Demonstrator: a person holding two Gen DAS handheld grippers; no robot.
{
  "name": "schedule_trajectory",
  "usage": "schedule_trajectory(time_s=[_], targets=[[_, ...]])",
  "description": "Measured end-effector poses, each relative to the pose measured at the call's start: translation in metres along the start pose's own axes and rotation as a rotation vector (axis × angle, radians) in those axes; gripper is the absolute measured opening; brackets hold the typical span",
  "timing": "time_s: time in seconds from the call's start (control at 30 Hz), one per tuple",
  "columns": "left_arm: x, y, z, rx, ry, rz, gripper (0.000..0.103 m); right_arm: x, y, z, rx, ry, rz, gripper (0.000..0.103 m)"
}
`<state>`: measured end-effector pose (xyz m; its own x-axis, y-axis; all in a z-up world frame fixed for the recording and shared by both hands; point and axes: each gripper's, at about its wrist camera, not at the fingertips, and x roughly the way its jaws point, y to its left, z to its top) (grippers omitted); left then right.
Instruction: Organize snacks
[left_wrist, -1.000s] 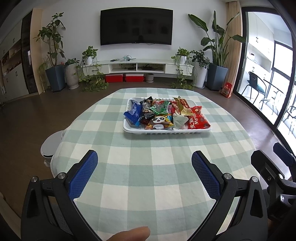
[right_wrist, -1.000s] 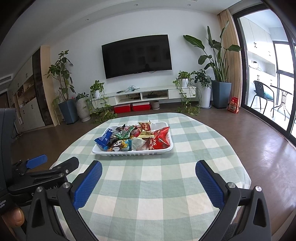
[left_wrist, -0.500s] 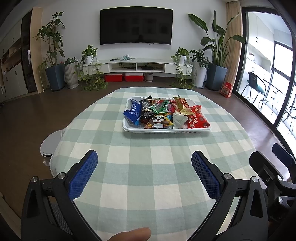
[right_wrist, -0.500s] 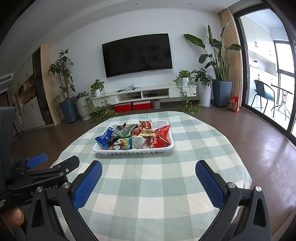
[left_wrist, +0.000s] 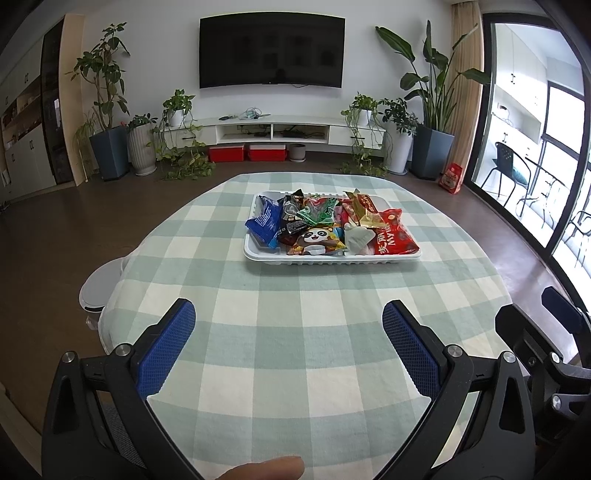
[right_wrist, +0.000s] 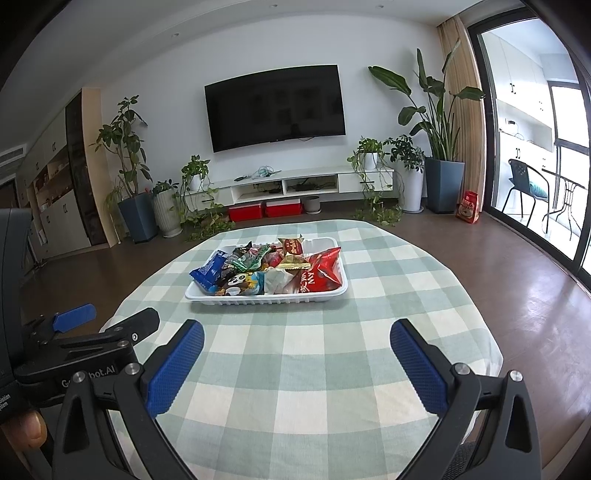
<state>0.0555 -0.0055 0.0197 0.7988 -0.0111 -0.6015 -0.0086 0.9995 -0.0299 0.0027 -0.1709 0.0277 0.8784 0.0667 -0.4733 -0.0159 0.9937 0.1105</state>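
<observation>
A white tray (left_wrist: 255, 254) (right_wrist: 229, 301) sits toward the far side of the round checked table (left_wrist: 295, 350) (right_wrist: 332, 369). Several snack packets fill it: a blue one (left_wrist: 264, 220) (right_wrist: 208, 269) at the left, a panda packet (left_wrist: 314, 240) (right_wrist: 238, 284) in front, a green one (left_wrist: 317, 212), a red bag (left_wrist: 395, 240) (right_wrist: 321, 275) at the right. My left gripper (left_wrist: 288, 314) hovers open over the near cloth with nothing between its blue pads. My right gripper (right_wrist: 295, 334) is open too, empty, well short of the tray. The right gripper's body shows at the left wrist view's right edge.
A white stool (left_wrist: 99, 288) stands by the table's left edge. Beyond the table are brown floor, a TV cabinet (left_wrist: 273, 133) with red boxes, potted plants on both sides and a glass door at the right. A fingertip (left_wrist: 266, 469) shows at the bottom edge.
Both views have shifted slightly; the tray sits a little lower in the left wrist view. Both grippers stay open and nothing on the table has moved.
</observation>
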Motion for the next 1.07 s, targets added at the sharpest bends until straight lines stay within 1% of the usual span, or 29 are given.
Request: schedule_trajectory(time_s=[0.83,0.97,1.07], targets=[[-0.002,0.002,0.003,-0.003,0.0,0.0,0.103,-0.004,0.001,0.004,-0.002,0.005,0.0,0.103],[0.001,-0.001,-0.003,-0.012,-0.005,0.001,0.103,-0.003,0.001,0.005,0.001,0.008,0.002,0.103],[0.008,-0.002,-0.008,-0.029,0.011,-0.009,0.103,-0.004,0.0,0.0,0.009,0.016,0.007,0.103]])
